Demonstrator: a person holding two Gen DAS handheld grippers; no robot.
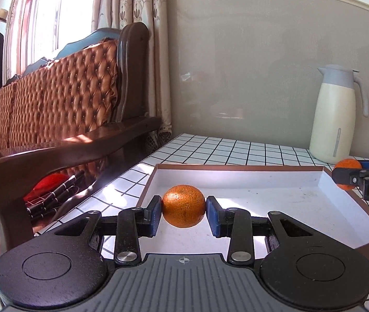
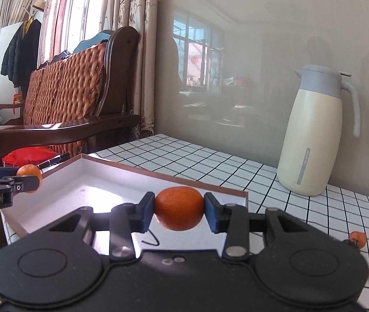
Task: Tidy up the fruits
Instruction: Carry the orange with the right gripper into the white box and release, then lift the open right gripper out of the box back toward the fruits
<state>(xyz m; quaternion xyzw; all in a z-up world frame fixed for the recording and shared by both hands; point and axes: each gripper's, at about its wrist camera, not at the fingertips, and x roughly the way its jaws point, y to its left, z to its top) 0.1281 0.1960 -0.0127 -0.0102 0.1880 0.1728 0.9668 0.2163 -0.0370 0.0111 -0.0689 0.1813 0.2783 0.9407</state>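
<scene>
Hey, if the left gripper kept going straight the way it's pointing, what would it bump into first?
Probably the white floor of the shallow box. The left gripper, shut on an orange, points slightly down over the box; depth is unclear, so the far wall could come first.

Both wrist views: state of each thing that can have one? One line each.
left gripper: shut on an orange, held above the tray
right gripper: shut on an orange, held at the tray's edge
left orange: gripped, off the surface
right orange: gripped, off the surface
tray: open-topped, no fruit lying in it
jug: upright, lid closed
small fruits: loose on the table, outside the tray
</scene>
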